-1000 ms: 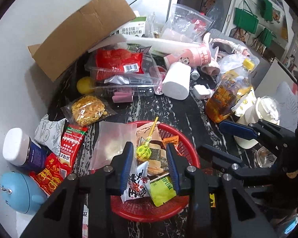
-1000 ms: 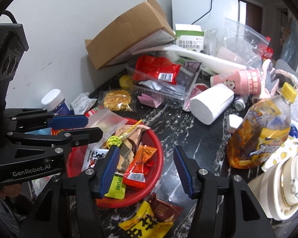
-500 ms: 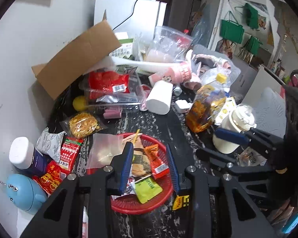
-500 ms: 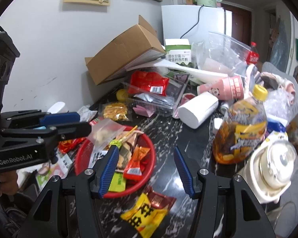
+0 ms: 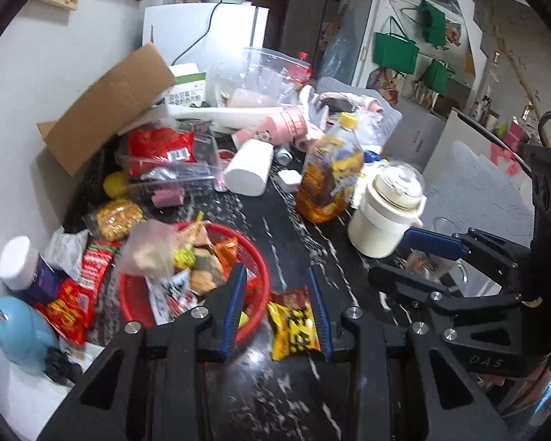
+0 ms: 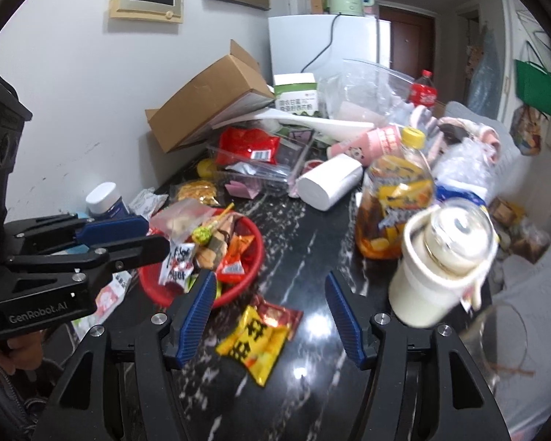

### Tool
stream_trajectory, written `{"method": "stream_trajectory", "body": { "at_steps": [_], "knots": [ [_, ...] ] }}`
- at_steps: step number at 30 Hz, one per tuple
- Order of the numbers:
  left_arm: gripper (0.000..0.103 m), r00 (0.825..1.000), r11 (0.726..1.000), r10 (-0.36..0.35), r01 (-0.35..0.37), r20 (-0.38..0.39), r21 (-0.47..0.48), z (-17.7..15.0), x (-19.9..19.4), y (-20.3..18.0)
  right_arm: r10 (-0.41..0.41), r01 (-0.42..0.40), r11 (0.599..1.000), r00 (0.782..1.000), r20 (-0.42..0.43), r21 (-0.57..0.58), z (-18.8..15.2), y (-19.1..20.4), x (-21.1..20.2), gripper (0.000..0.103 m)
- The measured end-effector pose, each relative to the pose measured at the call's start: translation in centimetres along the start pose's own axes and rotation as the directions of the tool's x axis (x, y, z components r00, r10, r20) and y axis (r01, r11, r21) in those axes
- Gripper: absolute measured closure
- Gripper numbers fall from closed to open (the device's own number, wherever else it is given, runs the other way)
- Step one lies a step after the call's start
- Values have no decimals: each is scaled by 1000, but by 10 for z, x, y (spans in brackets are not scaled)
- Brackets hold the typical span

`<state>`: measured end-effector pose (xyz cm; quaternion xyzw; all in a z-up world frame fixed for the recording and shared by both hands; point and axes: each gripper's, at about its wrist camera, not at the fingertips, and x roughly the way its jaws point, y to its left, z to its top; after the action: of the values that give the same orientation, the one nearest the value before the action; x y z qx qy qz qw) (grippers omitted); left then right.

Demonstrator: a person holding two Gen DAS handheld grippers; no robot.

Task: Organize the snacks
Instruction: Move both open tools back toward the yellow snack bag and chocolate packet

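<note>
A red basket (image 5: 255,248) (image 6: 235,290) with several snack packets and a lollipop stands on the black marbled table. To its right a yellow packet (image 5: 294,330) (image 6: 257,338) lies flat, partly over a brown-red packet (image 6: 281,312). My left gripper (image 5: 275,270) hovers over the basket's right rim and the yellow packet, jaws a narrow gap apart with nothing gripped. My right gripper (image 6: 270,275) hangs above the yellow packet. Its jaws are opening and nothing is between them. Each gripper shows in the other's view: the right gripper (image 5: 404,261), the left gripper (image 6: 128,237).
Loose snacks (image 5: 73,301) and a white-capped jar (image 6: 103,198) lie left of the basket. Behind are a clear tray (image 6: 249,169), cardboard box (image 6: 209,99) and white roll (image 6: 330,183). At right stand a tea bottle (image 6: 396,198), cream jug (image 6: 440,268) and glass (image 6: 496,341).
Both grippers pulled back and up from over the basket and shifted right, so the yellow packet now lies under them. The right jaws have widened; the left jaws are unchanged.
</note>
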<state>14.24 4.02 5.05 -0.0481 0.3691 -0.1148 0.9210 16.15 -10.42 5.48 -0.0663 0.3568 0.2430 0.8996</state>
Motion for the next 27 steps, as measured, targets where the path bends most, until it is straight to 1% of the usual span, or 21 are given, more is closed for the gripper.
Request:
{"method": "stream_trajectory", "body": {
  "at_steps": [2,7,11,16,18,27],
  "knots": [
    [70,1000,1000,-10,10,-4,9,-7,0,-6,-11,11,1000,1000,-1,12,-8,-2,-6,37],
    [70,999,999,-34,34,-17,26,-23,4,-17,-21,22,999,1000,-18,48,-29,-6,-14,37],
    [70,997,998,-58,60,-42,29,-34,13,-25,-29,32,996,999,-45,80,-45,-13,-14,37],
    [70,996,998,-60,62,-59,18,-46,27,-30,-40,49,993,996,-85,107,-64,-21,-10,37],
    [70,995,998,-64,65,-79,12,-50,37,-31,-50,61,992,994,-100,110,-71,-24,-7,37],
    [70,990,997,-73,73,-124,-9,-63,70,-33,-36,58,987,988,-147,149,-91,-38,9,37]
  ]
}}
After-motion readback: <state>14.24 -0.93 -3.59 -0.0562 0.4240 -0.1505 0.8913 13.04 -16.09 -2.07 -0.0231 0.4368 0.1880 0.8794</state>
